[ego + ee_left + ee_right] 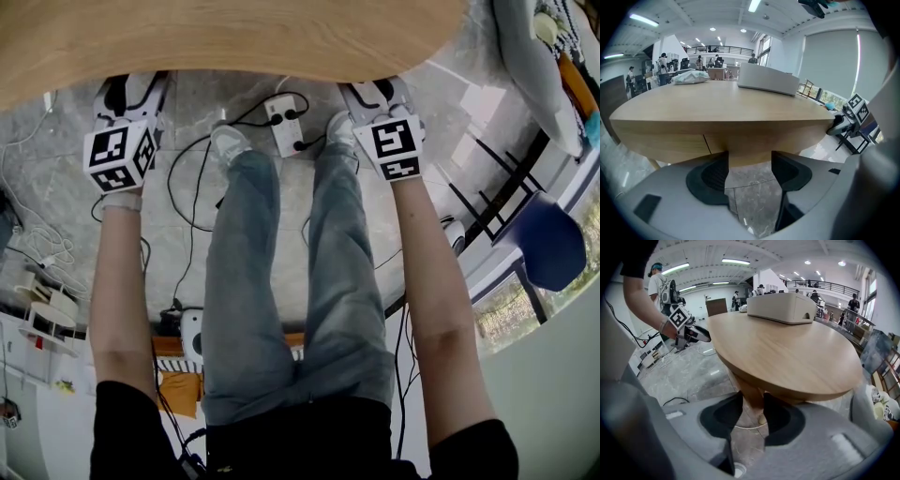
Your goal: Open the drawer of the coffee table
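The left gripper point(750, 159) has its fingers spread wide under the rim of the oval light-wood coffee table point(234, 37), pinching nothing. The right gripper point(751, 401) has its fingers narrower but still apart. A wooden table leg point(751, 394) shows in the gap; whether the pads touch it I cannot tell. The table stands on a grey marble-tile floor point(187, 234) in a big open office. The wooden drawer front point(740, 138), beside a thin seam, sits flush in the band below the tabletop, shut.
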